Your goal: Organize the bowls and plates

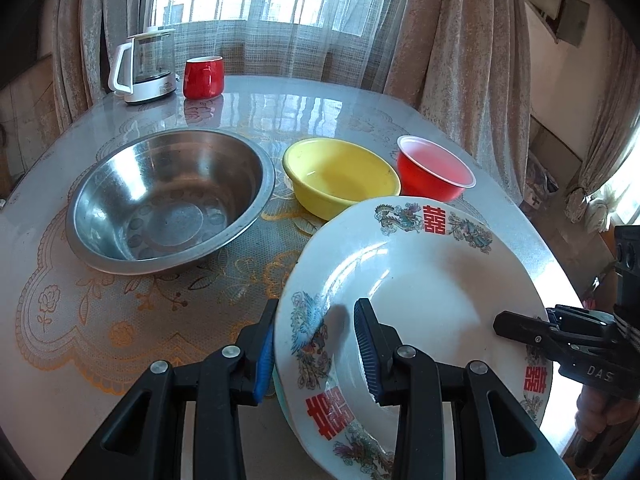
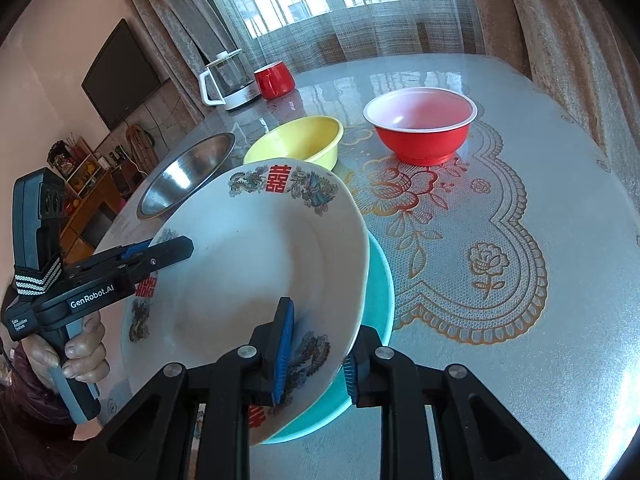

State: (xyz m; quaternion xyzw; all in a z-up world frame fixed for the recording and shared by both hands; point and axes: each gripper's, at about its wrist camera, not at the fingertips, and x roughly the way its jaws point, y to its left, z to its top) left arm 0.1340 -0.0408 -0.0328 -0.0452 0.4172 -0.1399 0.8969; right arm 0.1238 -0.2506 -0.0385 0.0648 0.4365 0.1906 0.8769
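Holding the white plate between them, both grippers have it by opposite edges: the left gripper has its fingers closed on the near-left rim, one pad under the edge and one on the inner slope, and the right gripper pinches the opposite rim the same way, narrowly, with the rim between its pads. The plate is tilted, its far edge (the one with the red double-happiness mark) raised toward the window. Under it I can see a teal plate peeking out on the right side; from where the cameras look, I cannot tell whether the white plate rests on it or is just clear of it, nor whether the right gripper's outer finger also catches the teal rim.

Beyond the plate, across the desk, stand three bowls in a row: the steel bowl on the left, the yellow bowl in the middle, the red bowl on the right, all upright and empty. A kettle and a red mug sit well back near the curtain.

What matters next, I'd judge, is that the plate spans hand to hand crosswise, so both must travel together and keep it level. The bowls lie straight ahead of the fingers, the steel one nearer the left hand, the red one nearer the right.
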